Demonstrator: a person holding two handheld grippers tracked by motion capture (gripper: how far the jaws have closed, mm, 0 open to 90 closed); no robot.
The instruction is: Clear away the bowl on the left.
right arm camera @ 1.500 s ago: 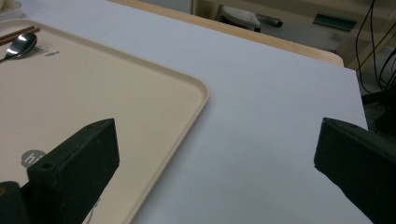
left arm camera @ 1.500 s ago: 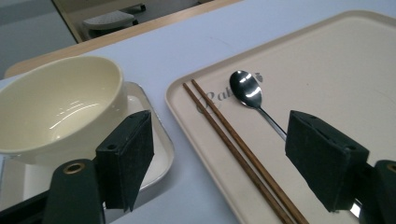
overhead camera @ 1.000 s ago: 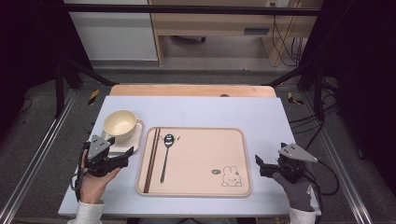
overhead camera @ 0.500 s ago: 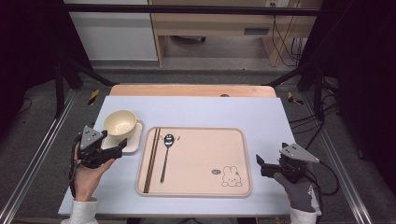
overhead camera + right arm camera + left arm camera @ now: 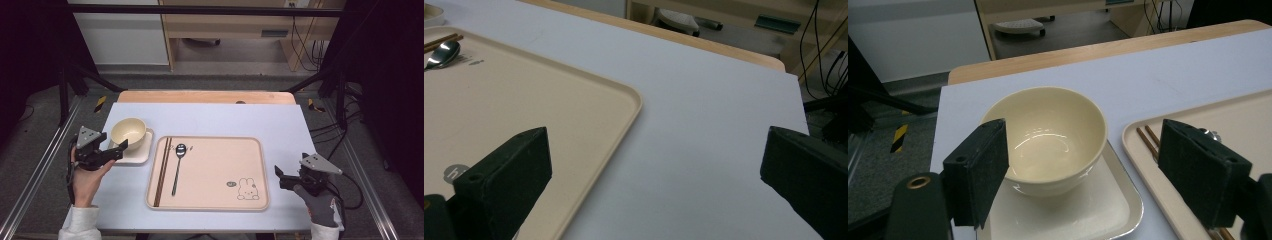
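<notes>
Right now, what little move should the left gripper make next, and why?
Probably ease the left gripper forward a little, then close. Its jaws stand wide open, one beside the cream bowl, the other over toward the tray, not yet touching the bowl. The bowl sits upright on a small white plate, so a gentle approach should avoid tipping it.

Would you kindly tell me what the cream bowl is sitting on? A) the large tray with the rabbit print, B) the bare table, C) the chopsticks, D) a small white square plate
D: the bowl rests on the white plate, left of the tray, with the open left gripper approaching it.
</notes>
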